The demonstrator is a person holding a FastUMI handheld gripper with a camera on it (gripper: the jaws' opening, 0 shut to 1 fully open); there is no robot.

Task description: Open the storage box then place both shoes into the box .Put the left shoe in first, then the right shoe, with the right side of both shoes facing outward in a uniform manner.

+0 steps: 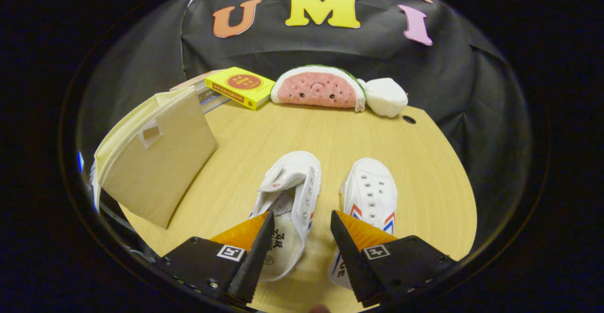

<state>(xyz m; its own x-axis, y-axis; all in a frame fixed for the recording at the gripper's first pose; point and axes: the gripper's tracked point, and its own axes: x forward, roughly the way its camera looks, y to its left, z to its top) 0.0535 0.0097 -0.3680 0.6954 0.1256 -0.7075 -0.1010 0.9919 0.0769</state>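
The table (330,138) carries everything. My storage box (158,157) sits at ten o'clock from the fingers, lid shut, contents hidden. Both shoes run toes toward twelve: left shoe (290,195) just ahead by the left finger, right shoe (370,195) at one o'clock. My gripper (299,221) is spread, grasping nothing.

The left shoe (288,209) carries dark printed characters on its insole, too small to read; the yellow book (239,87) beyond it has an unreadable round red label.
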